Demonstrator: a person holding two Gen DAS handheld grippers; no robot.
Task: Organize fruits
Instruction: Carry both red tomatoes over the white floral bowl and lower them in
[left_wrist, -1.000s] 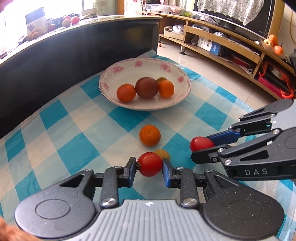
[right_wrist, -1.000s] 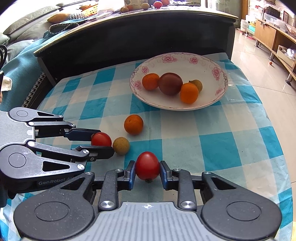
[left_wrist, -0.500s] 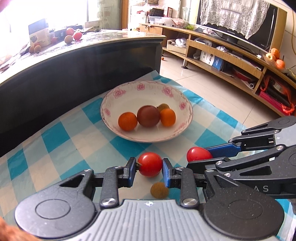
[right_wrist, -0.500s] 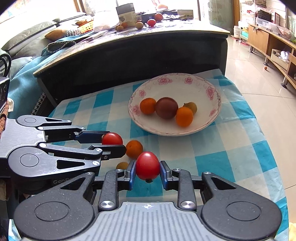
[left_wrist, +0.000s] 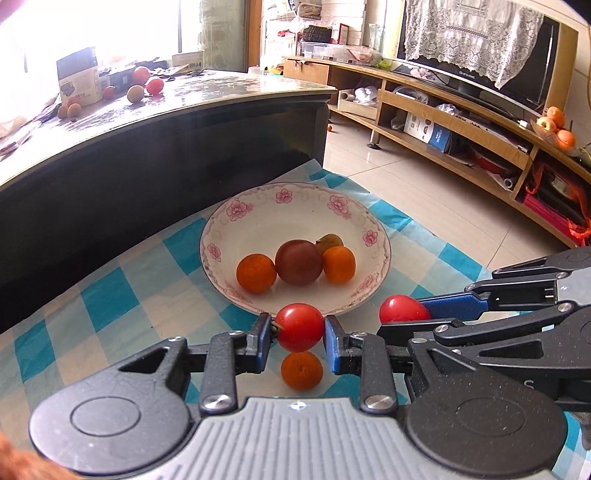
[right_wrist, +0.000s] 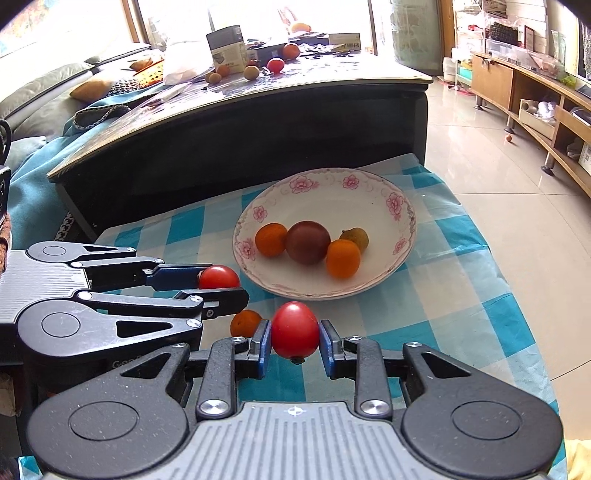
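- The left gripper (left_wrist: 299, 332) is clamped on a round red tomato (left_wrist: 300, 326), stem end against its left pad; the right gripper (right_wrist: 294, 341) is clamped on a more egg-shaped red tomato (right_wrist: 294, 329)
- Since a second ago both grippers have lifted and come forward together: the flowered bowl (left_wrist: 258, 195) sat well beyond them then, and now each tomato hangs just short of its near rim
- The loose orange (left_wrist: 302, 370), then ahead of the left gripper, now lies on the checked cloth (left_wrist: 107, 295) beneath it; the small brown fruit beside it has dropped out of sight
- In the bowl: two oranges, a dark plum (left_wrist: 299, 261) and a small brownish fruit (left_wrist: 330, 240) at the far side
- Judgement: both tomatoes are mid-carry, with release over the bowl next; the orange and the brown fruit remain to collect
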